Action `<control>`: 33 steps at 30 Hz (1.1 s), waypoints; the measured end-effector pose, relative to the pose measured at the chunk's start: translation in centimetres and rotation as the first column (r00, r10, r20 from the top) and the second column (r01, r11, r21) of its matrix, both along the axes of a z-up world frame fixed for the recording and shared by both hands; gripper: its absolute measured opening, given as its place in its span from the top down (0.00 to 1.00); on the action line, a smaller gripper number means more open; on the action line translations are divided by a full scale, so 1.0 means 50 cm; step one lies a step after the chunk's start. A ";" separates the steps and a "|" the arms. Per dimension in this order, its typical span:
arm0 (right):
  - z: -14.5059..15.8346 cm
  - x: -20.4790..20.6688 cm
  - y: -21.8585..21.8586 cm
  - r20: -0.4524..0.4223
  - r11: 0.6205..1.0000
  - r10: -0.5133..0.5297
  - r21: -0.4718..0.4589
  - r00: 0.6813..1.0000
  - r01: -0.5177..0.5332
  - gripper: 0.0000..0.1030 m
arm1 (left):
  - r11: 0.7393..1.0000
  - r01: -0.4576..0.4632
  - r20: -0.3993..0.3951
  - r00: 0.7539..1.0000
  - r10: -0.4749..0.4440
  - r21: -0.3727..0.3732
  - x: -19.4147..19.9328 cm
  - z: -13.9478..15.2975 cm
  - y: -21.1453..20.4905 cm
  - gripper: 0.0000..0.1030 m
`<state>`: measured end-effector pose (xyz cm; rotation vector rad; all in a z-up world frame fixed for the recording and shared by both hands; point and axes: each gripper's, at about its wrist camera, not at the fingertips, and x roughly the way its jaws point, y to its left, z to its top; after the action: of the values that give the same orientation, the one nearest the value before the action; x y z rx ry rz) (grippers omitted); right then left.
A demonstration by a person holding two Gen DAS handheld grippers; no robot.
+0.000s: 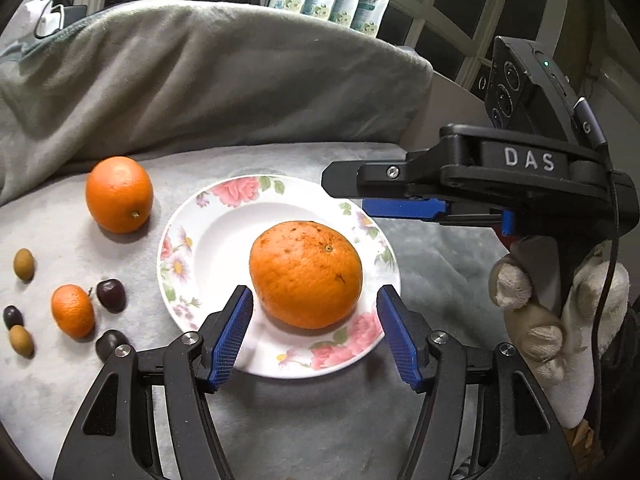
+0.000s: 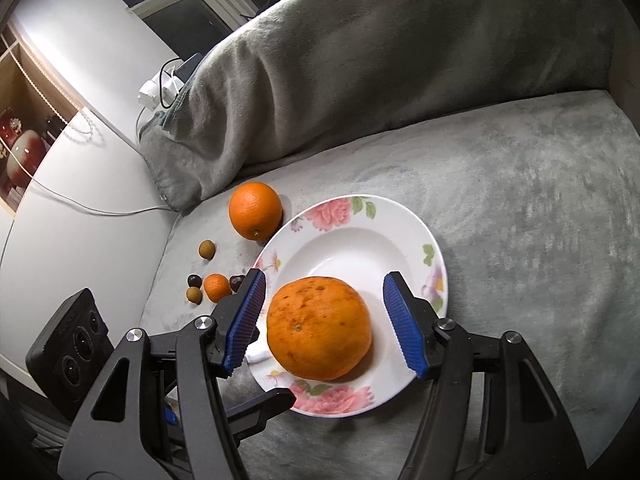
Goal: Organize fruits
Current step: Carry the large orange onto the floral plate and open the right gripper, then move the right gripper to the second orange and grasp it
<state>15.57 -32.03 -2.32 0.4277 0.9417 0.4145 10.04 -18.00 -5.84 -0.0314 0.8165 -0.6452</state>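
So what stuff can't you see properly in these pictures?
- Right wrist view: one dark fruit is half hidden behind the right gripper's left finger.
- Left wrist view: the right gripper is seen side-on, so its opening can't be judged there.
- Left wrist view: a dark fruit near the left gripper is partly covered by its arm.
- Both views: the underside of the big orange on the plate is hidden.
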 end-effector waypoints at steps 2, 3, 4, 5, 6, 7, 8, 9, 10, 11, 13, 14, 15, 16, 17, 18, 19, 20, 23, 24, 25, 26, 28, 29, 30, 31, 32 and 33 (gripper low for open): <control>0.000 -0.001 0.001 0.008 1.000 -0.004 -0.005 1.000 0.004 0.38 | 1.000 -0.001 0.005 1.000 0.002 -0.010 -0.002 0.005 0.005 0.38; 0.001 0.000 0.003 0.011 1.000 -0.004 -0.006 1.000 0.004 0.38 | 1.000 -0.002 0.010 1.000 0.002 -0.014 -0.004 0.008 0.009 0.38; 0.001 -0.001 0.003 0.014 1.000 -0.003 -0.007 1.000 0.003 0.38 | 1.000 -0.003 0.014 1.000 0.003 -0.016 -0.007 0.011 0.011 0.38; 0.002 -0.001 0.004 0.017 1.000 -0.002 -0.010 1.000 0.003 0.38 | 1.000 -0.004 0.017 1.000 0.004 -0.020 -0.010 0.012 0.016 0.38; 0.003 -0.002 0.005 0.021 1.000 -0.003 -0.015 1.000 0.003 0.37 | 1.000 -0.003 0.018 1.000 0.004 -0.025 -0.011 0.014 0.020 0.38; 0.004 -0.003 0.007 0.026 1.000 -0.004 -0.024 1.000 0.004 0.37 | 1.000 -0.003 0.018 1.000 0.004 -0.029 -0.012 0.015 0.024 0.38; 0.005 -0.004 0.008 0.030 1.000 -0.003 -0.029 1.000 0.004 0.37 | 0.999 -0.001 0.014 1.000 0.002 -0.041 -0.013 0.015 0.032 0.38; 0.006 -0.004 0.009 0.032 1.000 -0.002 -0.031 0.999 0.003 0.37 | 0.999 0.001 0.010 1.000 -0.001 -0.053 -0.012 0.016 0.038 0.38; 0.008 -0.005 0.011 0.035 0.999 -0.001 -0.032 0.999 0.002 0.37 | 0.998 0.001 0.006 1.000 -0.001 -0.063 -0.010 0.017 0.042 0.38; 0.011 -0.005 0.012 0.039 0.999 0.000 -0.035 0.999 0.001 0.37 | 0.998 -0.004 0.004 1.000 0.004 -0.069 -0.008 0.019 0.052 0.38; 0.018 -0.005 0.019 0.054 0.999 0.004 -0.050 0.999 -0.002 0.37 | 0.998 -0.021 0.014 1.000 0.022 -0.063 -0.003 0.022 0.064 0.38; 0.022 -0.005 0.022 0.063 0.998 0.006 -0.059 0.998 -0.003 0.37 | 0.998 -0.032 0.019 0.999 0.033 -0.058 -0.001 0.025 0.074 0.38; 0.026 -0.004 0.025 0.070 0.998 0.009 -0.066 0.998 -0.004 0.37 | 0.998 -0.043 0.021 0.999 0.044 -0.056 0.004 0.027 0.084 0.38; 0.030 -0.003 0.029 0.079 0.997 0.011 -0.074 0.997 -0.005 0.37 | 0.997 -0.052 0.022 0.998 0.053 -0.052 0.009 0.028 0.091 0.38; 0.033 -0.002 0.031 0.087 0.997 0.011 -0.077 0.996 -0.004 0.37 | 0.997 -0.064 0.022 0.998 0.065 -0.046 0.014 0.029 0.100 0.38; 0.036 -0.001 0.034 0.095 0.997 0.010 -0.079 0.995 -0.003 0.33 | 0.996 -0.076 0.023 0.997 0.077 -0.039 0.020 0.030 0.110 0.38; 0.040 0.001 0.038 0.105 0.997 0.008 -0.078 0.994 0.000 0.26 | 0.996 -0.086 0.025 0.996 0.086 -0.034 0.025 0.030 0.118 0.38; 0.042 0.003 0.040 0.115 0.997 0.003 -0.074 0.993 0.005 0.24 | 0.994 -0.102 0.029 0.994 0.103 -0.024 0.032 0.032 0.129 0.38; 0.053 0.009 0.052 0.139 0.996 0.004 -0.088 0.990 0.009 0.23 | 0.991 -0.135 0.039 0.990 0.135 -0.001 0.047 0.035 0.152 0.38; 0.056 0.013 0.059 0.143 0.994 0.009 -0.105 0.990 0.006 0.21 | 0.990 -0.143 0.041 0.989 0.143 0.004 0.050 0.035 0.160 0.38; 0.059 0.018 0.066 0.147 0.992 0.016 -0.124 0.989 0.003 0.17 | 0.988 -0.152 0.044 0.988 0.151 0.009 0.056 0.035 0.167 0.38; 0.062 0.024 0.073 0.148 0.990 0.022 -0.138 0.989 -0.002 0.15 | 0.987 -0.161 0.046 0.986 0.160 0.015 0.063 0.036 0.171 0.38; 0.065 0.037 0.085 0.143 0.986 0.035 -0.166 0.989 -0.011 0.13 | 0.984 -0.176 0.052 0.983 0.175 0.031 0.076 0.038 0.181 0.38; 0.067 0.045 0.091 0.138 0.984 0.042 -0.177 0.990 -0.018 0.13 | 0.983 -0.182 0.057 0.982 0.179 0.038 0.081 0.037 0.185 0.38; 0.069 0.053 0.098 0.131 0.982 0.052 -0.186 0.990 -0.027 0.13 | 0.981 -0.186 0.062 0.981 0.183 0.046 0.088 0.038 0.188 0.37; 0.070 0.063 0.105 0.120 0.980 0.062 -0.196 0.991 -0.038 0.13 | 0.980 -0.192 0.065 0.980 0.188 0.054 0.095 0.038 0.190 0.37; 0.071 0.072 0.111 0.108 0.978 0.070 -0.203 0.992 -0.046 0.13 | 0.978 -0.198 0.065 0.979 0.194 0.061 0.104 0.037 0.194 0.37; 0.070 0.083 0.116 0.094 0.976 0.076 -0.209 0.993 -0.055 0.13 | 0.977 -0.202 0.063 0.978 0.198 0.064 0.110 0.037 0.196 0.34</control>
<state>19.71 -26.23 1.20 0.1852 0.8908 0.3908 15.55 -8.22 -3.98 -0.0308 0.7701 -0.4254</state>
